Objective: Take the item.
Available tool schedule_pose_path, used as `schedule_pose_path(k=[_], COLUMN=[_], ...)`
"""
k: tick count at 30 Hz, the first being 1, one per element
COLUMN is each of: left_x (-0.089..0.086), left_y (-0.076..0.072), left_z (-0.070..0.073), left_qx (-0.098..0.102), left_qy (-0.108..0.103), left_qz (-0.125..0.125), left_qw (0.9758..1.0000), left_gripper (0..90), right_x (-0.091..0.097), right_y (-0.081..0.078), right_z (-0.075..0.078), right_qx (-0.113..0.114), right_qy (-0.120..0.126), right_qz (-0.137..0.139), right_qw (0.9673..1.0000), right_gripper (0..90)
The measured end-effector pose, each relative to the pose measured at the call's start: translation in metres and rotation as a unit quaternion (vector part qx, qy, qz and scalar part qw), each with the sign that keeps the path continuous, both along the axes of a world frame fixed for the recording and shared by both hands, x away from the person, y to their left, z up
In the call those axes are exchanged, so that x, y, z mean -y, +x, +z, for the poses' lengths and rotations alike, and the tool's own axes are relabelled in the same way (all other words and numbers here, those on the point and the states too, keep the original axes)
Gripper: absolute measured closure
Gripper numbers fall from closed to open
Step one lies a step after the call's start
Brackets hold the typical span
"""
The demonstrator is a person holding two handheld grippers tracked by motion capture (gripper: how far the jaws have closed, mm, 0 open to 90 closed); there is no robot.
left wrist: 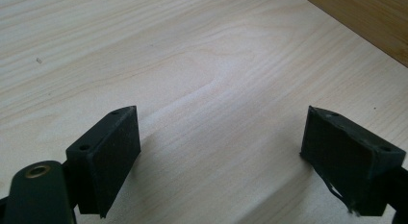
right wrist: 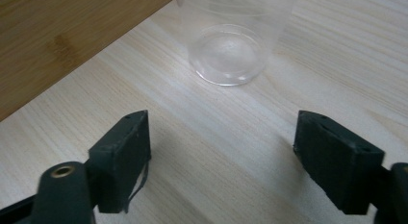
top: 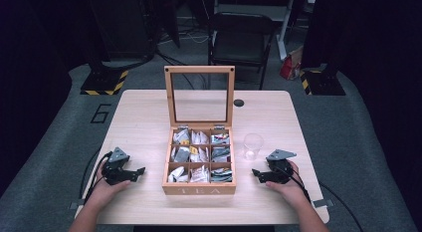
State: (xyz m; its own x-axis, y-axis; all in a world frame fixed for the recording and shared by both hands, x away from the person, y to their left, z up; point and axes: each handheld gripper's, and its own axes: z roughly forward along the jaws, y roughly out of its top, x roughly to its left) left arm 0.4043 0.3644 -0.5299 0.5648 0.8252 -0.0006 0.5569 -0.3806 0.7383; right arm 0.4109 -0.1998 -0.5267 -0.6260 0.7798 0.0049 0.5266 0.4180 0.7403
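A wooden tea box (top: 199, 189) stands mid-table with its glass lid (top: 200, 96) raised upright; its nine compartments hold tea bags (top: 200, 156). A clear plastic cup (top: 252, 146) stands upright just right of the box, and its base (right wrist: 230, 51) lies ahead of my right jaws. My left gripper (top: 141, 171) rests on the table left of the box, open, with bare wood between its pads (left wrist: 113, 154). My right gripper (top: 255, 174) rests right of the box, below the cup, open and holding nothing. The box's side wall (right wrist: 53, 36) is at the left of the right gripper view.
A light wooden table (top: 144, 117) with a small black disc (top: 239, 102) near its far edge. A black chair (top: 241, 38) stands behind the table. Cables trail from both grippers off the front corners. Bare tabletop lies left and right of the box.
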Motion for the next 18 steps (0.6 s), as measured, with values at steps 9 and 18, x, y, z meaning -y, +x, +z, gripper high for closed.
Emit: schedule_pose_path(k=[9,18], left_x=[0.000,-0.001], left_y=[0.000,0.000], left_z=[0.000,0.000], left_qx=[-0.001,0.004], left_qy=[0.000,0.004], left_qz=[0.000,-0.002], left_qw=[1.0000,1.0000], left_gripper=[13.1,13.1], right_x=[0.003,0.004], right_y=[-0.006,-0.013], right_z=[0.019,0.033], right_qx=[0.006,0.007], right_qy=[0.024,0.045], right_qz=[-0.020,-0.024], right_qw=[0.9995,0.9987], right_gripper=[26.3,28.5])
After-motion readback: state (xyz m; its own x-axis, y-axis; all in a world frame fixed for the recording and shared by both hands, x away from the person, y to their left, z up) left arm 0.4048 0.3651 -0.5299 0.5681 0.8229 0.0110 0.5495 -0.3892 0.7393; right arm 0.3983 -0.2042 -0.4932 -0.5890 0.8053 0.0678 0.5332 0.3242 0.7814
